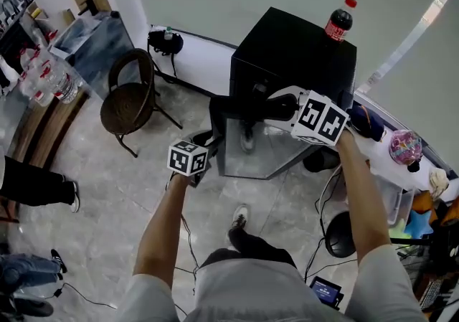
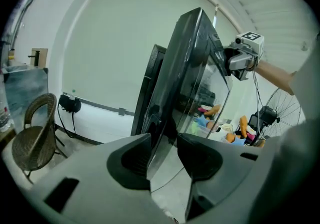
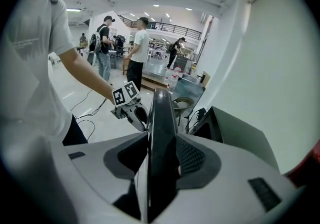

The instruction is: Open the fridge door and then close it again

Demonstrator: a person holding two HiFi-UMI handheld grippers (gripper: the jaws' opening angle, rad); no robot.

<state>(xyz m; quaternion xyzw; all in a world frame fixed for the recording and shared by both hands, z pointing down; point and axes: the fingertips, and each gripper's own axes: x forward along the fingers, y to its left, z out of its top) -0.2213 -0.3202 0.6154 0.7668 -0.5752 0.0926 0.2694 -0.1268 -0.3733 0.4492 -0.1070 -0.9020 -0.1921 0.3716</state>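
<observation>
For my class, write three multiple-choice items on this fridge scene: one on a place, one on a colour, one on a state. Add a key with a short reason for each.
1. Where does the cola bottle stand?
A. On top of the fridge
B. On the wicker chair
C. On the floor

2. What colour is the bottle's cap?
A. Blue
B. Red
C. Green

3. How is the fridge door?
A. Shut flush
B. Swung open
C. Taken off, lying flat

Key:
1 A: the bottle stands upright on the black cabinet's top.
2 B: the cap is plainly red.
3 B: the door stands out from the cabinet, and the right claw is clamped on its edge.
</observation>
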